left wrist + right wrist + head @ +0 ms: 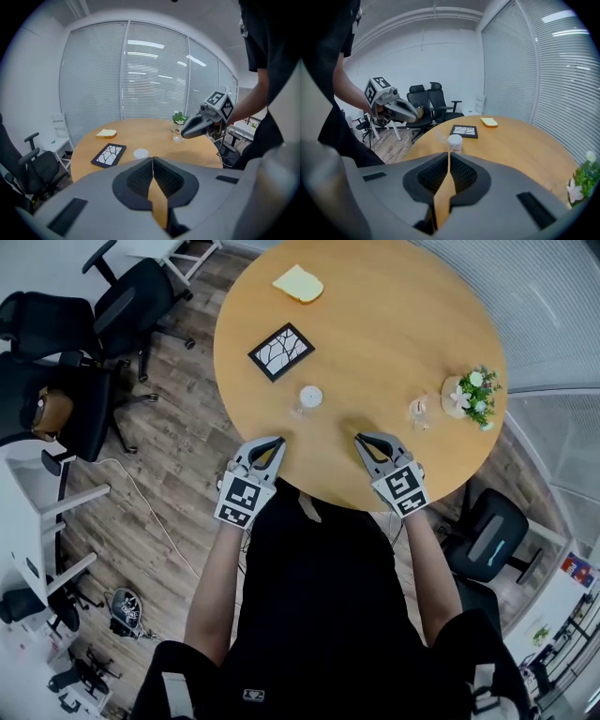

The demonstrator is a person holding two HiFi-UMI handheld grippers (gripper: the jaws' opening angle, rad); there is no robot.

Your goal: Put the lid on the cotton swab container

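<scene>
Tiny clear object (419,410) beside the potted plant (475,395), too small for any sure identity.

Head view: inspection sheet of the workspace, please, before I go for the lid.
Surface: round wooden table.
Job's things: white-topped round cotton swab container; small clear piece beside it, perhaps the lid.
Clutter: black framed picture, yellow square pad, clear glass, potted plant with white flowers.
Grippers: left gripper and right gripper both shut, empty, at the near edge.
Cables: white cable on the floor.
Surroundings: black office chairs, wooden floor.
</scene>
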